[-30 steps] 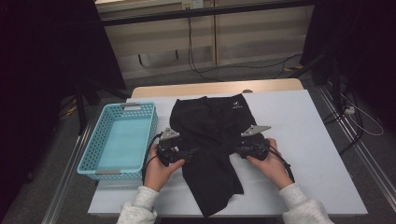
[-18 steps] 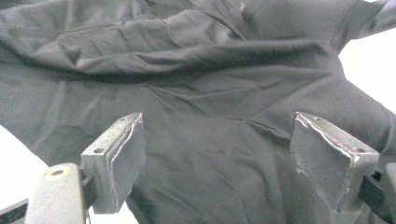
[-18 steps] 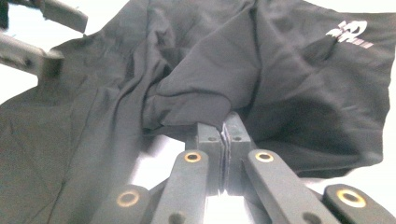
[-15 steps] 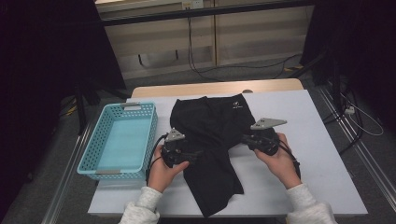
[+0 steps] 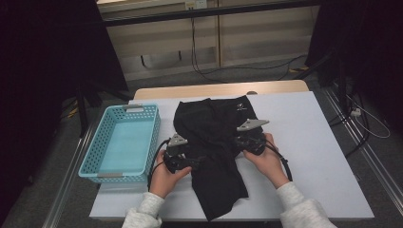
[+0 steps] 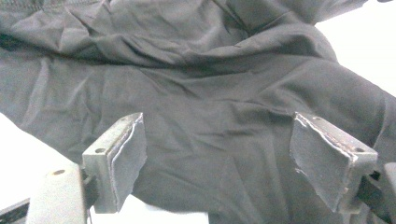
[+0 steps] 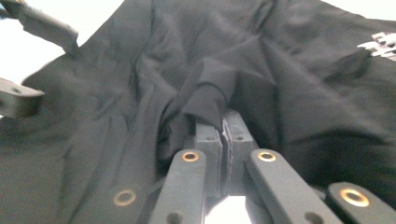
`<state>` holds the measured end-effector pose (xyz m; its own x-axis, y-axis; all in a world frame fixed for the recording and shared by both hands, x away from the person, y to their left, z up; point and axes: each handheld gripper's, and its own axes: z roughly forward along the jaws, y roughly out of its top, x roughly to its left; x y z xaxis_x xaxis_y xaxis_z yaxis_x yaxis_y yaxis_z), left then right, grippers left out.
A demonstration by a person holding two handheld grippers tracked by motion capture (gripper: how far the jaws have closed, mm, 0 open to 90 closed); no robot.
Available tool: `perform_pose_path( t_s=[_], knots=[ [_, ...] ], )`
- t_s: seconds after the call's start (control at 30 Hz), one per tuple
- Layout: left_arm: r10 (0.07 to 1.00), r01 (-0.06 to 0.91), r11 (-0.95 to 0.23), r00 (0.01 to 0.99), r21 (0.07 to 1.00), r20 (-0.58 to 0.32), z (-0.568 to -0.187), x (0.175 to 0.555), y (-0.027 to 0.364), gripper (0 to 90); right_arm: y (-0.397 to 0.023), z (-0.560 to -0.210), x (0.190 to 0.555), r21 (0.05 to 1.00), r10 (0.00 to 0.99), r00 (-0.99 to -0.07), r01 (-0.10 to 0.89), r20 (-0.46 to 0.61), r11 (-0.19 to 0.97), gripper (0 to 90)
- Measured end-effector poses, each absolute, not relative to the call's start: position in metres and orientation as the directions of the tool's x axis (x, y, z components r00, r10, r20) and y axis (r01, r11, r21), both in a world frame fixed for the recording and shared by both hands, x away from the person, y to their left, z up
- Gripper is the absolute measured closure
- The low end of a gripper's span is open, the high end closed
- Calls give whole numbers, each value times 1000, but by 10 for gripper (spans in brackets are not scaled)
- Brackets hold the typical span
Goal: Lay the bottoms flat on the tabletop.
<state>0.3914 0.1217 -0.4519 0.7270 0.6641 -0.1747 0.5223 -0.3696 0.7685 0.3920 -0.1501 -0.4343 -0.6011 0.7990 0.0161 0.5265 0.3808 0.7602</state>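
1. Since one second ago, the right gripper (image 5: 248, 140) has risen a little, and its jaws have just been closing on a fold of the black garment (image 5: 214, 156).
2. Left gripper (image 5: 183, 161) holds its jaws spread wide, the garment lying just in front of them.
3. Right gripper now pinches the cloth.
4. Blue basket (image 5: 124, 142) stands left of the left gripper.

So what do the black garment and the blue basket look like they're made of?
The black garment looks like thin matte woven or knit fabric, possibly synthetic: it creases softly, bunches where the right gripper pinches a fold, and carries a small white print. The blue basket looks like moulded plastic, with a smooth floor and perforated lattice walls.
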Motion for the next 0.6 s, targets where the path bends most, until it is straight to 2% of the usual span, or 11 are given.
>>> perform_pose_path(
  t_s=[0.07,0.13,0.17,0.2,0.3,0.43,0.6],
  knots=[
    [664,522,-373,728,767,-172,-453,391,123,195,-143,-444,396,734,789,-614,538,4,415,845],
    [667,524,-369,724,768,-174,-452,391,124,195,-139,-452,398,711,790,-612,545,-25,444,748],
    [668,523,-369,724,769,-172,-452,392,125,195,-138,-454,398,706,789,-613,544,-33,453,738],
    [670,525,-366,722,768,-174,-452,392,125,195,-139,-453,397,712,786,-617,539,-29,450,691],
    [667,521,-364,724,772,-174,-450,392,124,195,-145,-445,393,728,804,-594,550,-3,409,472],
    [661,521,-363,728,773,-181,-449,392,122,195,-162,-431,380,773,816,-578,528,23,353,300],
    [655,509,-362,735,781,-176,-445,394,120,195,-190,-429,370,788,841,-537,544,63,288,314]
  ],
)
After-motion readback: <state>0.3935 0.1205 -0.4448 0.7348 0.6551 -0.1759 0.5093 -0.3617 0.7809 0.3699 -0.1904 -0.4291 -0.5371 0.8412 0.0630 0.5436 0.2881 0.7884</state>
